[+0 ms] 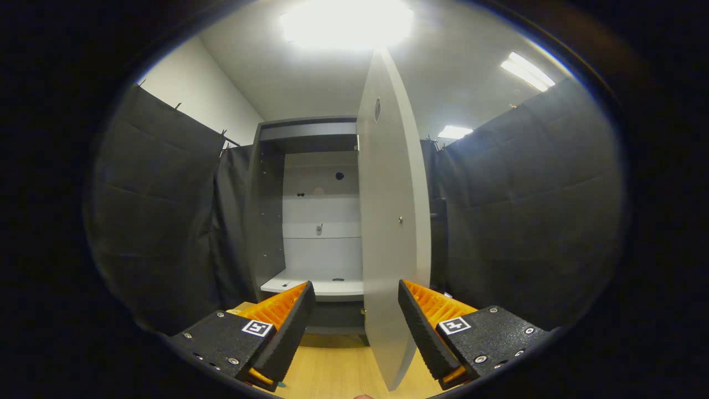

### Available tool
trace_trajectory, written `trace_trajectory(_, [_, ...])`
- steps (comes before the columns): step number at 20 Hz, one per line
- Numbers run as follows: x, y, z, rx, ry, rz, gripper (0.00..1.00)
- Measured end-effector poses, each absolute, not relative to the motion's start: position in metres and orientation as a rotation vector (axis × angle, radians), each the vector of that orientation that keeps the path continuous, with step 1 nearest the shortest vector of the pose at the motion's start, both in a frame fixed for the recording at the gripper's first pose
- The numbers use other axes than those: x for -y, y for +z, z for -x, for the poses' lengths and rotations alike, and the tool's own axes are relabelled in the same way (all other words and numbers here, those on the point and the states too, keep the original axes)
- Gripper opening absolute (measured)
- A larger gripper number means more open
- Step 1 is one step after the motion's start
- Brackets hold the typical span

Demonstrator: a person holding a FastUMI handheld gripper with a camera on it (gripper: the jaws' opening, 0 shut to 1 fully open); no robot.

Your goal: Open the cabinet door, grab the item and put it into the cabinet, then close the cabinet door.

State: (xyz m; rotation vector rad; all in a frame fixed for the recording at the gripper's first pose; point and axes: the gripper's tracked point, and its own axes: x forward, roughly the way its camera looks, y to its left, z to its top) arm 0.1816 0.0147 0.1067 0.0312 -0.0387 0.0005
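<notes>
The gripper (356, 299) has its fingers (288, 327) spread wide, with nothing pressed between them. The cabinet door (388, 221) stands open and is seen nearly edge-on. It rises between the two fingers, much closer to the right one, and its lower corner reaches down level with the fingers' bases. Whether the right finger's pad touches the door's face cannot be told; the left finger is well apart from it.

The door's long axis runs upright, from the wooden worktop (338, 366) up toward the ceiling light (348, 22). Its free edge points toward the camera, and its broad pale face turns left toward the cabinet opening. A small knob (400, 220) shows on the face about halfway up.

Beyond the fingers, the cabinet (310, 221) stands open against the booth's black cloth (160, 221). Its dark side panel is at the left, with a pale back wall and a white shelf (316, 285) just past the left fingertip. A few small dark marks sit on the back wall, and some tiny bits lie on the shelf, too small to identify.
</notes>
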Motion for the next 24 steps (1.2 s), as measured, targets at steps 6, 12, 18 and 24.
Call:
trace_trajectory(6, [-0.041,0.090,-0.185,0.017,0.077,-0.036,0.93])
trace_trajectory(12, [-0.069,0.064,-0.176,-0.051,0.158,-0.051,0.93])
trace_trajectory(18, [-0.091,0.033,-0.164,-0.152,0.211,-0.081,0.93])
trace_trajectory(24, [-0.106,0.002,-0.156,-0.251,0.232,-0.092,0.93])
